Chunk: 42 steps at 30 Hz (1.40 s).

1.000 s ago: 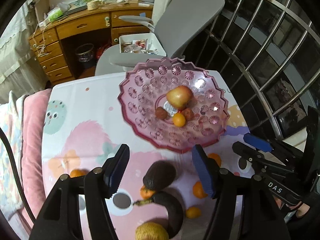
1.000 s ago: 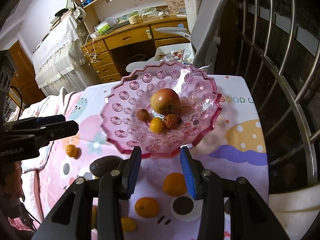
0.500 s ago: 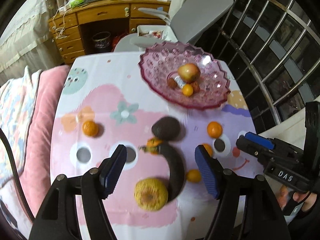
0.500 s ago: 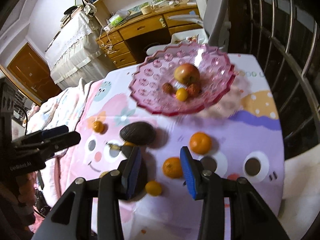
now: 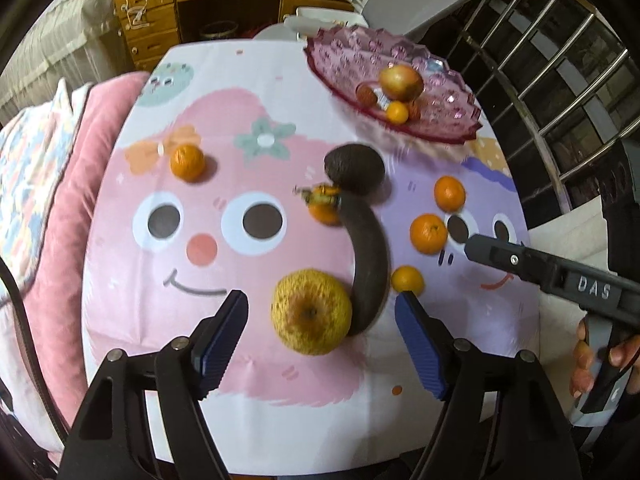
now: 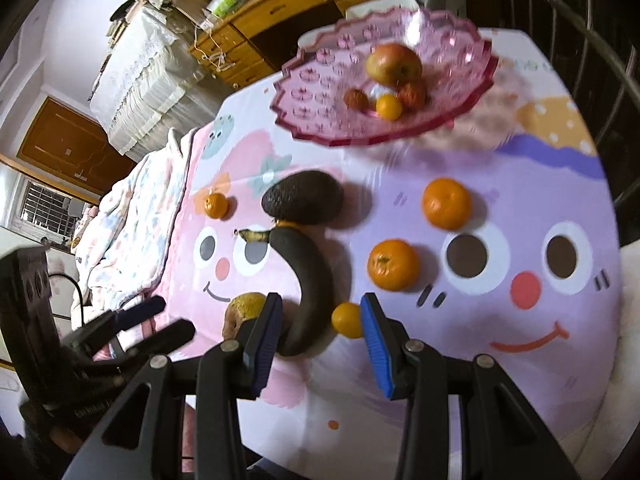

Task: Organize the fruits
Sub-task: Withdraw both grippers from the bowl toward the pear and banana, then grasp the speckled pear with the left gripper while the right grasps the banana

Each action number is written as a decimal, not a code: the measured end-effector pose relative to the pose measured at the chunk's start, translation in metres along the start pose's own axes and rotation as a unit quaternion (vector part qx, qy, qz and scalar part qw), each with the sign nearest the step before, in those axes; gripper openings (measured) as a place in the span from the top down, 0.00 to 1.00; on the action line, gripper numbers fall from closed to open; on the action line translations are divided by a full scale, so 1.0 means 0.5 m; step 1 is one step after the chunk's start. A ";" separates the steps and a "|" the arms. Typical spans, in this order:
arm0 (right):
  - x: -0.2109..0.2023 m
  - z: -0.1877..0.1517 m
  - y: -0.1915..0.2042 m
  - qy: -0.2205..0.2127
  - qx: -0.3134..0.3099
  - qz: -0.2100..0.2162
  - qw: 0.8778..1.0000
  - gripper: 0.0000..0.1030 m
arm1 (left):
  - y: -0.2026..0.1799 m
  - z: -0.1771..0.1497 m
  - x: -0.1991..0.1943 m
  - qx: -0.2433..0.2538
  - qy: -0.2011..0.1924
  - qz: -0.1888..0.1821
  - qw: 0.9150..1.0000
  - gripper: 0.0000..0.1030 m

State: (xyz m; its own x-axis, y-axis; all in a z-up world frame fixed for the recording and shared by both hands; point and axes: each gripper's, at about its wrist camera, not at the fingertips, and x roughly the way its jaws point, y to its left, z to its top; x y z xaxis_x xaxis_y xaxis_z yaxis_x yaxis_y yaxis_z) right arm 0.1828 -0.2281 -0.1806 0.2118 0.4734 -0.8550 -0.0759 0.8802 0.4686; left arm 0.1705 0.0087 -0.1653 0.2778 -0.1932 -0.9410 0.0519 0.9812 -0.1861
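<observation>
Both grippers hover with jaws apart, holding nothing: the left gripper [image 5: 320,326] above the yellow netted fruit [image 5: 311,311], the right gripper [image 6: 320,322] near the blackened banana [image 6: 308,292]. The pink bowl [image 6: 320,92] sits at the far right.

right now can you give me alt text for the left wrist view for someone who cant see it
Open left tongs hover over a yellow pear on a cartoon tablecloth, beside a blackened banana and avocado. Tangerines lie scattered around; a pink bowl at the far right holds an apple and small fruits. The right tongs reach in from the right.
</observation>
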 end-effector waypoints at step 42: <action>0.248 0.045 0.062 0.138 -0.014 -0.110 0.984 0.60 | 0.037 0.006 0.235 -0.023 0.137 -0.044 0.989 0.26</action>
State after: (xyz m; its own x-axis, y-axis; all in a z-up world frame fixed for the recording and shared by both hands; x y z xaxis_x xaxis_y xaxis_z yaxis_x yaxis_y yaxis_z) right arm 0.2287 -0.1429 -0.2672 -0.0456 0.2601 -0.9645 -0.0849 0.9610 0.2631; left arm 0.2069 0.0042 -0.2783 0.0042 -0.2777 -0.9607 0.0181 0.9605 -0.2775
